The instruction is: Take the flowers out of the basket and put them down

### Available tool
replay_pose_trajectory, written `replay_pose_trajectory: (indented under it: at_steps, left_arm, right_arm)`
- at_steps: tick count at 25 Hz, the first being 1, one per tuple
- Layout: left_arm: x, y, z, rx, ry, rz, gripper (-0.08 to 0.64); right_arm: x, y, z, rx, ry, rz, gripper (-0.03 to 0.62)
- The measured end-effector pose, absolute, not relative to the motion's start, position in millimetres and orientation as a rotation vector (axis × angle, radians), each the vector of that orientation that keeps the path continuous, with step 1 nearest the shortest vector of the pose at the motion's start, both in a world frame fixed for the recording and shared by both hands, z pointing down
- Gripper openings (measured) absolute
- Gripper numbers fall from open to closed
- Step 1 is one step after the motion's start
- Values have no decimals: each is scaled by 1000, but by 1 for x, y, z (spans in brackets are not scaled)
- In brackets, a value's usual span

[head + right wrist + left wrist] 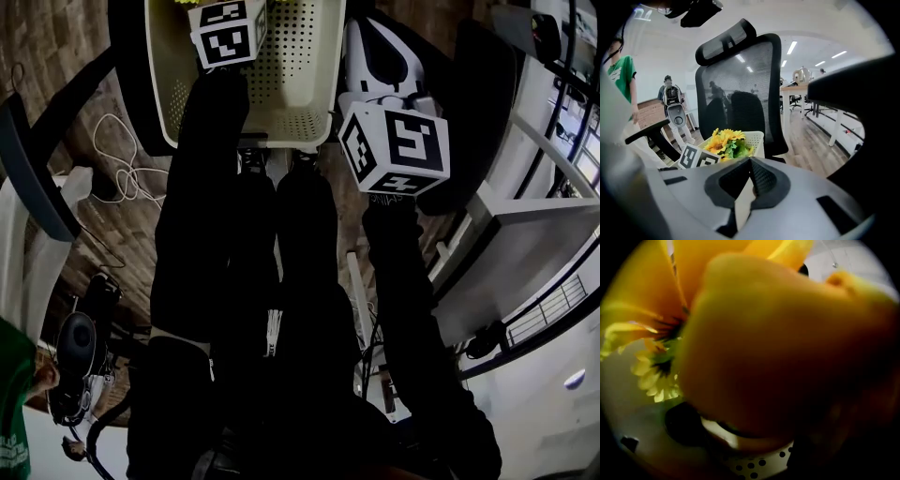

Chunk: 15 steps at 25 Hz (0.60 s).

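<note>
The cream perforated basket (300,66) stands at the top of the head view, on the floor past the person's dark legs. My left gripper's marker cube (228,33) hangs over the basket's left side. Yellow-orange petals of the flowers (778,348) fill the left gripper view, pressed close to the camera, with a smaller yellow bloom (656,376) to the left and the basket's holed wall (754,465) below. The petals hide those jaws. My right gripper (751,176) is shut and empty, held right of the basket, looking at the flowers (725,143) and the basket (754,140).
A black mesh office chair (740,89) stands right behind the basket. A white cable (122,169) lies on the wood floor at left. A white desk (525,234) is at right. A person in a green shirt (621,77) stands at left, another person farther back.
</note>
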State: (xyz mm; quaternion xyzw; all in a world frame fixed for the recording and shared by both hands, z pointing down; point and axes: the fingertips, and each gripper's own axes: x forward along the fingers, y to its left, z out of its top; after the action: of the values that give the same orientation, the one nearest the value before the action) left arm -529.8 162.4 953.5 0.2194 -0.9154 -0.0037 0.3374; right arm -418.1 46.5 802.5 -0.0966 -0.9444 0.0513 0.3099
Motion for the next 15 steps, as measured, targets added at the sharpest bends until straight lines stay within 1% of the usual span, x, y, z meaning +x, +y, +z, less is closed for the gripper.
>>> replay_pose_trajectory:
  at_steps: [2, 7, 11, 15]
  left_arm:
    - [-531, 159, 957, 598, -2390, -46, 535]
    - [-534, 159, 955, 624, -2437, -102, 538]
    - [-539, 160, 945, 632, -2453, -62, 537]
    - [-527, 164, 933, 626, -2448, -58, 537]
  right_arm:
    - [-416, 47, 806, -257, -2496, 132, 14]
    - [-413, 49, 812, -262, -2502, 121, 14]
    - [-410, 50, 809, -254, -2506, 117, 14]
    - [-401, 58, 797, -253, -2509, 106, 14]
